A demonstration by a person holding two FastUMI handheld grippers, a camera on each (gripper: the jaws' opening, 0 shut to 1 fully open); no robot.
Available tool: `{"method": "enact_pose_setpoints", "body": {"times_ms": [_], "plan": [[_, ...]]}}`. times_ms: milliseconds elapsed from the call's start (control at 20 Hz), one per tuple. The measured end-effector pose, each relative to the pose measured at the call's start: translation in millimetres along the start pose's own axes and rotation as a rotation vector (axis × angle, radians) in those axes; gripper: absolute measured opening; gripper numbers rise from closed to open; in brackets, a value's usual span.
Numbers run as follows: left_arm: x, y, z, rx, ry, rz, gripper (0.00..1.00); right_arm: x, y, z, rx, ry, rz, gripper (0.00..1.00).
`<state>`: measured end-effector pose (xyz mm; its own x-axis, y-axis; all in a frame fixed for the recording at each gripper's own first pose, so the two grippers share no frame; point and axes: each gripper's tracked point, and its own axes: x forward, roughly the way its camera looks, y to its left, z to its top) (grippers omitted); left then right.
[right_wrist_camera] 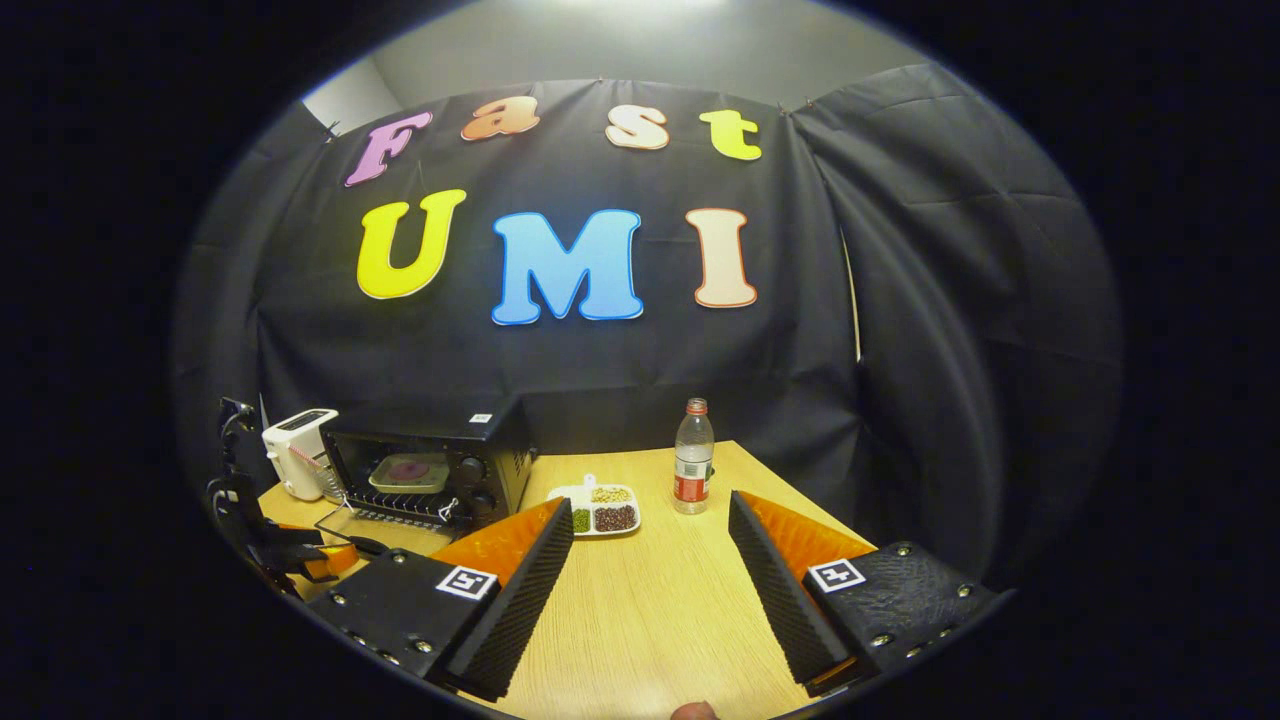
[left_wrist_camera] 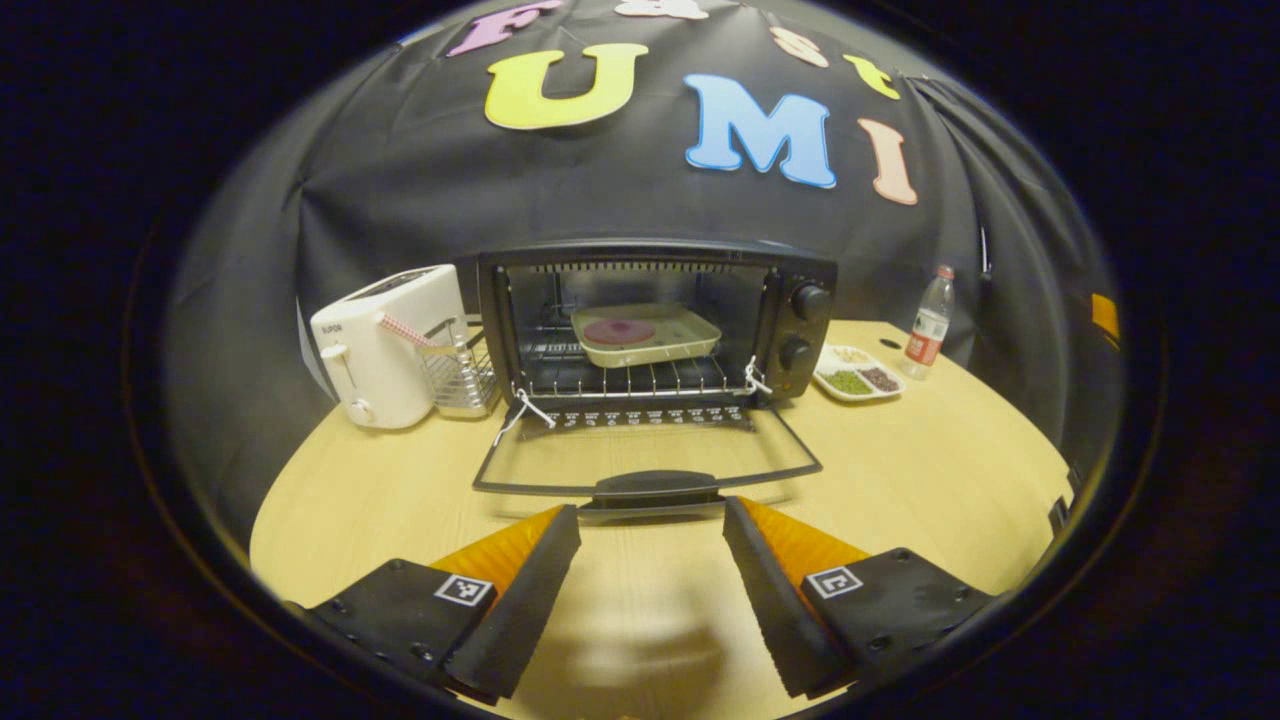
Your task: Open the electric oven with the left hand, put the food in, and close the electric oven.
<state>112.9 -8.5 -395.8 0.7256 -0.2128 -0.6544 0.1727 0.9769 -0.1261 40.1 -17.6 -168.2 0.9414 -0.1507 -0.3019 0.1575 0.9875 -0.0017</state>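
A black electric oven [left_wrist_camera: 800, 300] stands at the back of the wooden table with its glass door [left_wrist_camera: 650, 455] folded down flat. Inside, on the wire rack, rests a beige tray [left_wrist_camera: 645, 335] with a round dark-red piece of food [left_wrist_camera: 620, 331] in it. My left gripper [left_wrist_camera: 650, 515] is open, its fingertips just in front of the door's handle [left_wrist_camera: 655, 487], touching nothing. In the right gripper view, the right gripper [right_wrist_camera: 650, 535] hangs open over the table, well right of the oven [right_wrist_camera: 430, 465]. The left gripper [right_wrist_camera: 300, 560] shows there, in front of the oven.
A white toaster [left_wrist_camera: 385, 345] and a wire basket [left_wrist_camera: 460, 370] stand left of the oven. Right of it lie a divided white dish of beans [left_wrist_camera: 858, 378] and a plastic water bottle [left_wrist_camera: 930, 322]. The table edge [left_wrist_camera: 1040, 500] curves close on the right.
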Motion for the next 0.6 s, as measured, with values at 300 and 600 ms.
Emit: {"method": "enact_pose_setpoints", "body": {"times_ms": [300,600], "plan": [[36.6,-5.0,-31.1,-0.028,0.114,-0.012,1.0,-3.3,-2.9,-3.3,-0.025,0.016,-0.059,0.98],[56.6,-8.9,-38.9,-0.029,0.145,-0.004,0.97,-3.8,1.1,-6.6,-0.009,0.035,-0.083,0.98]]}}
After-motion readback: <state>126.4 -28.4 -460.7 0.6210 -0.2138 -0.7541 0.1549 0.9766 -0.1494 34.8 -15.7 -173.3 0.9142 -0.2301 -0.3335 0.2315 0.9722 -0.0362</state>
